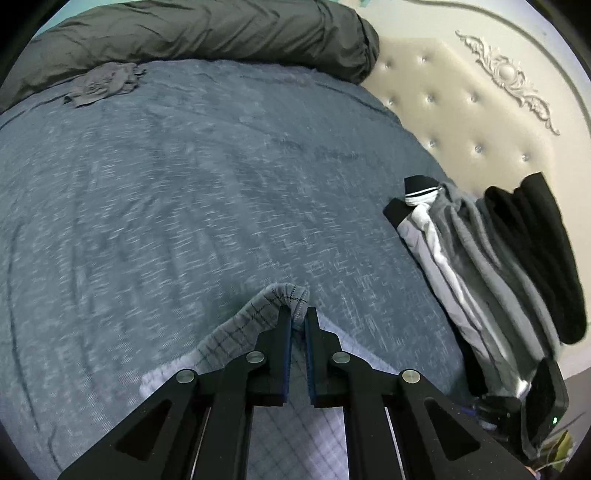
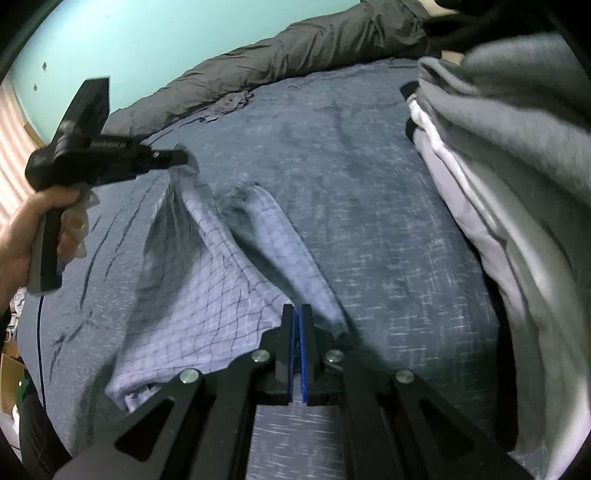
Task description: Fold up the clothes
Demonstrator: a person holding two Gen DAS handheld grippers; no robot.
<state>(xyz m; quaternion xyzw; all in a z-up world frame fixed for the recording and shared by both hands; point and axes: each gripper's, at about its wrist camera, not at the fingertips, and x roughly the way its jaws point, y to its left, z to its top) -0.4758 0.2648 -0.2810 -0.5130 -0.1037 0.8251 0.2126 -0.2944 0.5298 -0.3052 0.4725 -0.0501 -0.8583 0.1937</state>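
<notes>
A light blue checked garment (image 2: 207,295) hangs stretched between my two grippers above the blue-grey bedspread (image 2: 351,192). My left gripper (image 1: 299,314) is shut on a folded edge of that checked garment (image 1: 273,299), which bulges over the left finger. In the right wrist view the left gripper (image 2: 181,157) shows at the far left, held by a hand (image 2: 33,221), with cloth pinched at its tip. My right gripper (image 2: 297,314) is shut on the garment's other corner, its blue pads pressed together.
A stack of folded clothes (image 1: 491,254), white, grey and black, lies at the bed's right side by the padded cream headboard (image 1: 461,99). A dark grey duvet (image 1: 207,33) runs along the far edge, with a small crumpled grey garment (image 1: 99,86) beside it.
</notes>
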